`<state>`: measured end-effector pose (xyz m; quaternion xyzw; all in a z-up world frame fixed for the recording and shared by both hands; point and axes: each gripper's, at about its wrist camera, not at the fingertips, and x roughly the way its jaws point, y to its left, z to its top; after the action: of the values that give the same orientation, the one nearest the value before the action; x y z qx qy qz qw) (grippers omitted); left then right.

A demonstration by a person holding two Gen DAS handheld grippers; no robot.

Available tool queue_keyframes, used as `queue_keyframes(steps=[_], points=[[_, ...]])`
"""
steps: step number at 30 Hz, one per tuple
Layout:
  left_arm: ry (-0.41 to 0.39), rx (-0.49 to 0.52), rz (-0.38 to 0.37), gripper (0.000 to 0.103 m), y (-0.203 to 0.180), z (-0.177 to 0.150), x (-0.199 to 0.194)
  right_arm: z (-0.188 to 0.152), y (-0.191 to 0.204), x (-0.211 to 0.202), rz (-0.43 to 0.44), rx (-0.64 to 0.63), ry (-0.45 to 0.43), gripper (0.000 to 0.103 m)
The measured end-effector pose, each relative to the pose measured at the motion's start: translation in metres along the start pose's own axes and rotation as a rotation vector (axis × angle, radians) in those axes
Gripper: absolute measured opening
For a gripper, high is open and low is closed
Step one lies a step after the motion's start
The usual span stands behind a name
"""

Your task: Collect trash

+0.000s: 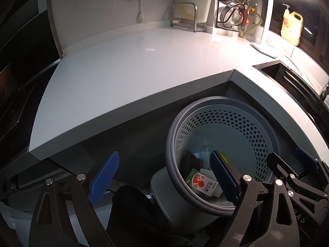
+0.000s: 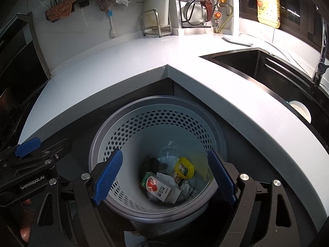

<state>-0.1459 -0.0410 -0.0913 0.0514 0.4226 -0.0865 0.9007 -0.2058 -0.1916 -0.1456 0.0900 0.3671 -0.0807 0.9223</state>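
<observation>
A grey perforated waste bin (image 2: 160, 121) stands on the floor under the inner corner of the white counter. In it lie a green, white and red carton (image 2: 158, 187), a clear plastic cup (image 2: 169, 154), a yellow-rimmed can (image 2: 184, 167), crumpled paper (image 2: 186, 187) and a black lump (image 2: 151, 163). My right gripper (image 2: 165, 152) hangs open above the bin's mouth, with nothing between its blue pads. My left gripper (image 1: 164, 154) is open and empty too, over the left rim of the bin (image 1: 236, 127). The carton (image 1: 202, 182) shows beside its right pad.
The white counter (image 1: 133, 72) wraps around the bin on the far side. A dark sink (image 2: 267, 65) with a white bowl (image 2: 300, 109) lies to the right. A yellow detergent bottle (image 2: 268, 10) and a metal dish rack (image 2: 195, 4) stand at the back.
</observation>
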Motion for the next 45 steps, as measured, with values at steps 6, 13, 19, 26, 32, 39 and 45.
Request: queue_keyframes(steps=[6,13,19,26,32,39,45], points=[[0.004,0.003,0.003,0.089,0.0017,-0.0007,0.0027,0.0006,-0.0012,0.0007,0.001,0.0,0.003,0.081],[-0.003,0.006,0.011,0.094,0.0012,-0.0006,0.0026,0.0011,-0.002,0.0007,-0.009,0.003,-0.001,0.081],[-0.001,0.004,0.014,0.095,0.0011,-0.0005,0.0034,0.001,-0.0035,0.0,-0.018,0.004,-0.006,0.081],[-0.001,0.001,0.022,0.097,0.0007,-0.0001,0.0029,0.0012,-0.0034,-0.0001,-0.021,0.004,-0.006,0.081],[0.001,-0.003,0.026,0.097,0.0024,0.0002,0.0042,0.0017,-0.0044,-0.0012,-0.022,0.003,-0.008,0.081],[-0.003,-0.005,0.03,0.097,0.0023,0.0008,0.0048,0.0026,-0.0033,-0.0015,-0.021,-0.001,-0.008,0.081],[-0.008,-0.009,0.026,0.097,0.0022,0.0013,0.0034,0.0028,-0.0014,-0.002,-0.024,-0.005,-0.01,0.081]])
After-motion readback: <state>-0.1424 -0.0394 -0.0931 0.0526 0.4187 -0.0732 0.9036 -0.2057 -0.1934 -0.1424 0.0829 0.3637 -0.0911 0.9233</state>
